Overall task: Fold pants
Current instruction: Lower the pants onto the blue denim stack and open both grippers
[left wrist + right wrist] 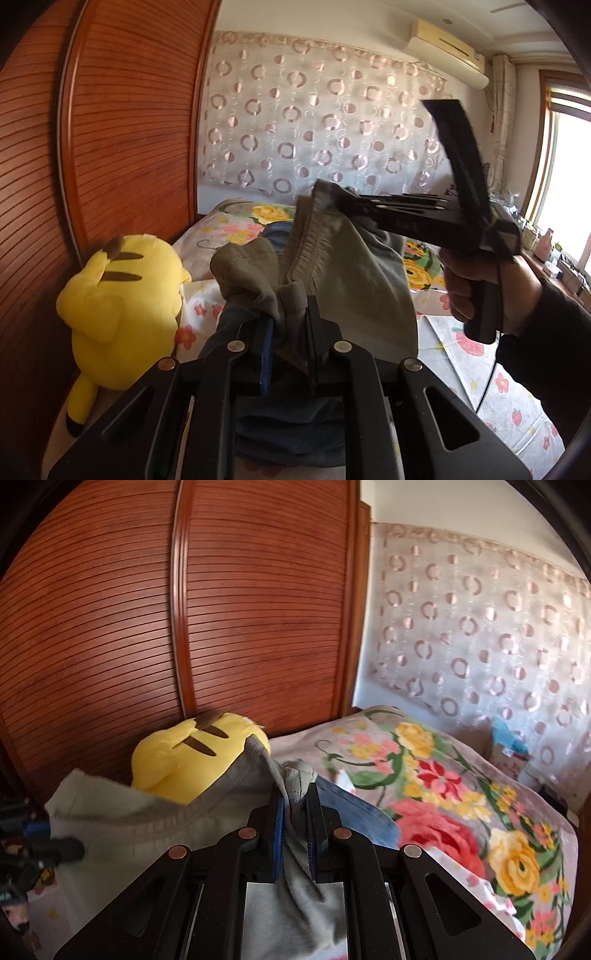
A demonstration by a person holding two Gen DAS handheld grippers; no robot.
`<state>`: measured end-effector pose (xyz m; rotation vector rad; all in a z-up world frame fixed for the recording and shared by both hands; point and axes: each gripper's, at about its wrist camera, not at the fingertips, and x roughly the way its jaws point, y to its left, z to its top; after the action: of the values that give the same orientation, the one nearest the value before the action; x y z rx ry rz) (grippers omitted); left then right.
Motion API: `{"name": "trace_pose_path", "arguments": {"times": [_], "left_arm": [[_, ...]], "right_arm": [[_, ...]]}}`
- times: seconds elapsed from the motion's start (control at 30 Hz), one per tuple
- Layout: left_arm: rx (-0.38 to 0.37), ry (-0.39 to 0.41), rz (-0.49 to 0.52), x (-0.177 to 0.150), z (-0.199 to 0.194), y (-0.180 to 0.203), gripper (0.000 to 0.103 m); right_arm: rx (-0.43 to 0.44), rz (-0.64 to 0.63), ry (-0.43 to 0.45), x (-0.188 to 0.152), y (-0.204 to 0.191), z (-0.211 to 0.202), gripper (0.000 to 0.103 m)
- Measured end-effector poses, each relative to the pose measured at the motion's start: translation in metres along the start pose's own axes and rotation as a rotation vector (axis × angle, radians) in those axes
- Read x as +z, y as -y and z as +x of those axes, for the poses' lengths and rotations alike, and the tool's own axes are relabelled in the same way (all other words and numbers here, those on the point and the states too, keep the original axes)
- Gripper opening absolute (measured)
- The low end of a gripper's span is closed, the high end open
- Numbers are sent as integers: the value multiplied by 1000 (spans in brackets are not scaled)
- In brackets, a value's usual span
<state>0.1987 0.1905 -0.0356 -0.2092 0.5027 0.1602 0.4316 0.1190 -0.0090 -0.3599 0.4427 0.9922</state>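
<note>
The grey-green pants (pixel 332 258) hang in the air between both grippers, above the bed. My left gripper (pixel 290 314) is shut on a bunched edge of the fabric. My right gripper (pixel 334 201) comes in from the right in the left wrist view, held by a hand (pixel 480 288), and is shut on the waistband end. In the right wrist view my right gripper (pixel 295 797) pinches a fold of the pants (pixel 147 823), which stretch off to the left toward the left gripper's dark, blurred fingers (pixel 66 849).
A yellow plush toy (pixel 122 306) sits on the bed against the slatted wooden wardrobe (pixel 122 129). Blue jeans (pixel 354 816) lie on the floral blanket (pixel 443 794). A patterned curtain (pixel 314 122) covers the far wall. There is a window (pixel 569 184) at the right.
</note>
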Motion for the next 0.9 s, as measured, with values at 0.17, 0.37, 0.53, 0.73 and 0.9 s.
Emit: {"name": "trace_pose_path", "arguments": {"times": [0.17,0.37,0.53,0.73,0.9], "left_arm": [[15,-5,-26,-4,0,-4,16],[21,-38,-64,-9,-1,-6,25],[14,-27,-74,-15,-14,-6,53],[30,-17,-25,-6,-12,2,55],[31,-53,20,-7,3,11,55]], "right_arm": [[16,-28,-18,6,-2,21,10],[-8,26,-34,-3,13,10,30],[-30,83,13,-6,31,-19,30],[-9,152,-8,-32,44,-35,30],[-8,212,-49,-43,50,-26,30]]}}
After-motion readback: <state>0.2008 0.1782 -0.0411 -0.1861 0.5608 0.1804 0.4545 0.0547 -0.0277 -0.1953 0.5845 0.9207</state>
